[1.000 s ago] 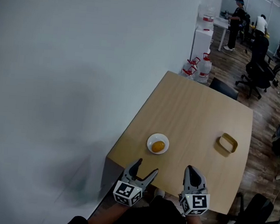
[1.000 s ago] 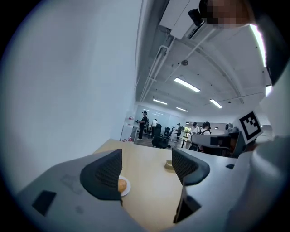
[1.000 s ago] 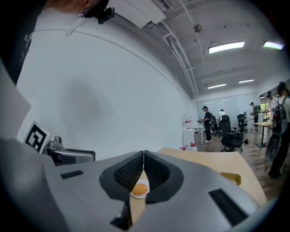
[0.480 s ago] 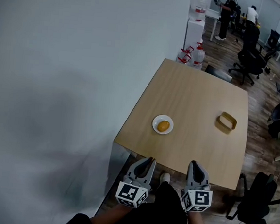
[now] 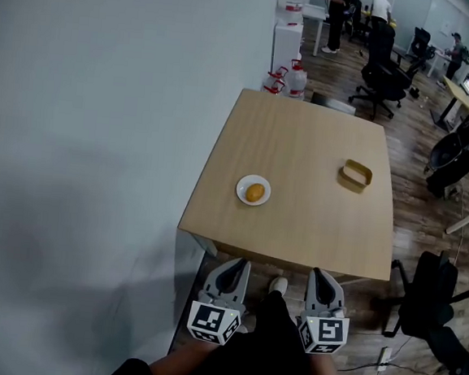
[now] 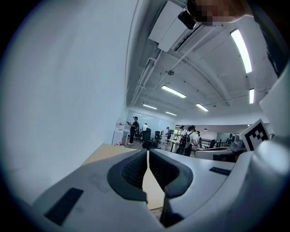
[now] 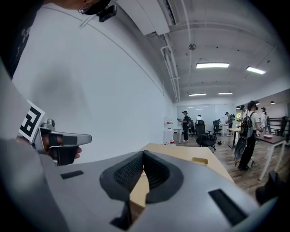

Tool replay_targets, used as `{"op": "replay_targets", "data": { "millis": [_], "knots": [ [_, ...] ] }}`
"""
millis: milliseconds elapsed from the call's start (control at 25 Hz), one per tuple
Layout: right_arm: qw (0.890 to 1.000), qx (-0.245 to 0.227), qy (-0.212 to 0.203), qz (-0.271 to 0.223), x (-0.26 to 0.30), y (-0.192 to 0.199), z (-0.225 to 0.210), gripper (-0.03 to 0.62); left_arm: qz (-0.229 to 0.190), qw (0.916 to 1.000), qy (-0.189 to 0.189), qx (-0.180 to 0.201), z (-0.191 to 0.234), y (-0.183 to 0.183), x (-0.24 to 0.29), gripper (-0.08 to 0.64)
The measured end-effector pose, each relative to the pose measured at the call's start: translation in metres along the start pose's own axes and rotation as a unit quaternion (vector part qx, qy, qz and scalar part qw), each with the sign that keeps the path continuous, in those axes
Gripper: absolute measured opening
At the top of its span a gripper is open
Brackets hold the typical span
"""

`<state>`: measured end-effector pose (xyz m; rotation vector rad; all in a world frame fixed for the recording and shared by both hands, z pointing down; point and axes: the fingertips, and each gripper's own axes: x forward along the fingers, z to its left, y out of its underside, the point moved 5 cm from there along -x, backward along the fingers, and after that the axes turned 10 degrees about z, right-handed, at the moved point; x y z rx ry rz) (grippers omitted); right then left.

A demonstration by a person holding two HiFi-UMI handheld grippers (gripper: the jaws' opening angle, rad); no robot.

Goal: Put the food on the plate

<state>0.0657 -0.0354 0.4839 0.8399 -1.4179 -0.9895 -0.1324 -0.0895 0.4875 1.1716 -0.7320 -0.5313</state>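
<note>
Legible text, brand names, numbers, signs: none can be read in any view. The only printed marks are the black-and-white square marker patterns (image 5: 213,323) on the cube faces of the left gripper (image 5: 238,265) and the right gripper (image 5: 323,274). These are coded blocks, not letters or digits.

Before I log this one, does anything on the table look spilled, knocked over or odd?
Nothing stands out. The orange food sits on the white plate, the yellow container stands apart on the table, and nothing is spilled.
</note>
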Motion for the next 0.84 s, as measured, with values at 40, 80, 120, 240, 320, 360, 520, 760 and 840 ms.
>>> {"op": "replay_targets", "data": {
  "millis": [40, 80, 120, 240, 320, 360, 520, 760, 840],
  "knots": [
    [1.0, 0.0, 0.0, 0.001, -0.001, 0.002, 0.002, 0.06, 0.0, 1.0, 0.0, 0.001, -0.001, 0.001, -0.002, 0.026],
    [1.0, 0.0, -0.001, 0.002, -0.002, 0.003, 0.003, 0.06, 0.001, 1.0, -0.001, 0.001, -0.001, 0.002, -0.004, 0.026],
    [1.0, -0.001, -0.003, 0.002, -0.002, 0.003, 0.004, 0.06, 0.001, 1.0, -0.003, 0.002, 0.0, 0.002, -0.006, 0.026],
    [1.0, -0.005, -0.009, -0.001, 0.001, -0.001, 0.007, 0.06, 0.0, 1.0, -0.009, 0.005, 0.001, -0.001, -0.007, 0.026],
    [1.0, -0.007, -0.012, -0.005, 0.002, -0.003, 0.006, 0.06, 0.0, 0.9999, -0.012, 0.007, 0.0, -0.003, -0.007, 0.026],
    [1.0, -0.007, -0.014, -0.007, 0.003, -0.004, 0.005, 0.06, 0.0, 0.9999, -0.014, 0.008, 0.0, -0.003, -0.005, 0.026],
    [1.0, -0.007, -0.017, -0.012, 0.011, -0.006, -0.003, 0.06, 0.002, 0.9998, -0.015, 0.013, -0.002, -0.004, 0.005, 0.026],
    [1.0, -0.005, -0.022, -0.017, 0.025, -0.016, -0.023, 0.06, 0.007, 0.9996, -0.011, 0.024, -0.008, -0.014, 0.033, 0.026],
    [1.0, -0.006, -0.022, -0.019, 0.031, -0.018, -0.032, 0.06, 0.007, 0.9996, -0.008, 0.027, -0.012, -0.015, 0.045, 0.026]
  ]
}}
